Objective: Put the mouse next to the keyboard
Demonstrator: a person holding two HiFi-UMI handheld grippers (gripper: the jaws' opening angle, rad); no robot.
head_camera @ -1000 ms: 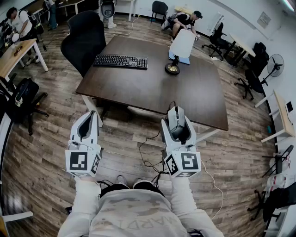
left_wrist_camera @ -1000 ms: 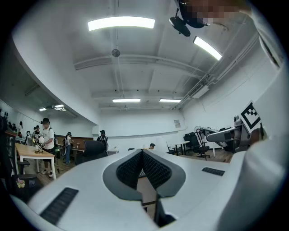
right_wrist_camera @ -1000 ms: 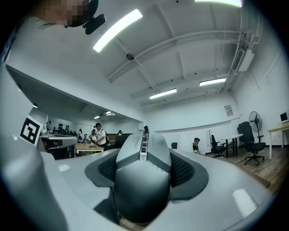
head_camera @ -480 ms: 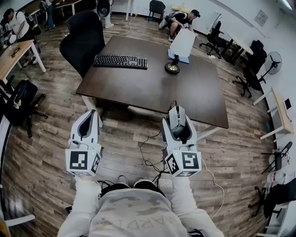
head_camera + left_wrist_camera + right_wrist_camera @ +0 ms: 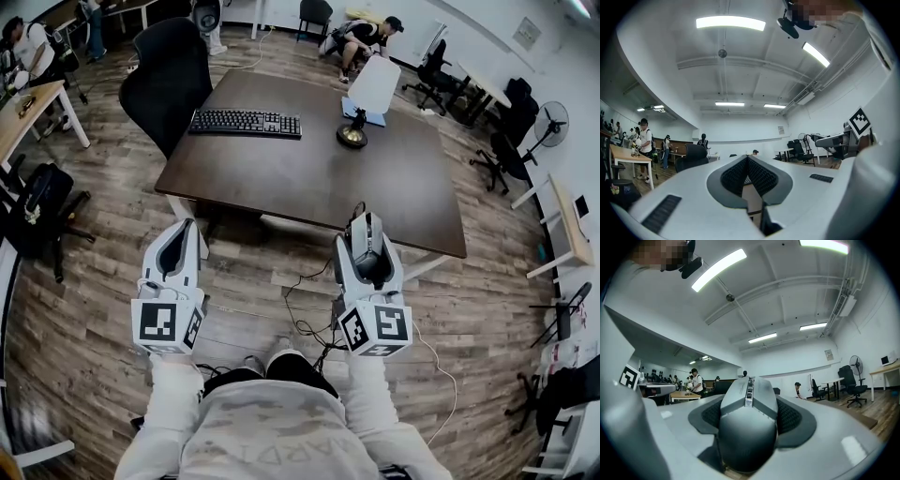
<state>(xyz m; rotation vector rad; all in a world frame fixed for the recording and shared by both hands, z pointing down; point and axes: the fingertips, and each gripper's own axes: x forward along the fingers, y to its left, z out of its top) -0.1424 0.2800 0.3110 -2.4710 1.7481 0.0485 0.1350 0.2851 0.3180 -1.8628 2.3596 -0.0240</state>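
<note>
A grey mouse [image 5: 747, 423] is clamped between the pads of my right gripper [image 5: 364, 242], which is shut on it and held over the wooden floor just short of the table's near edge. The mouse [image 5: 362, 236] shows grey between the white jaws in the head view. A black keyboard [image 5: 245, 124] lies on the dark brown table [image 5: 309, 183] at its far left. My left gripper [image 5: 178, 253] hovers over the floor to the left of the table leg, shut, its pads [image 5: 759, 176] meeting with nothing between them.
A gold-based lamp [image 5: 352, 137] and a white laptop [image 5: 372, 91] stand at the table's far middle. A black office chair [image 5: 173, 80] sits behind the keyboard. Cables [image 5: 305, 309] trail on the floor between my grippers. People and other desks fill the room's edges.
Both grippers have edged slightly forward toward the table, the right one carrying the mouse. The grip has not changed.
</note>
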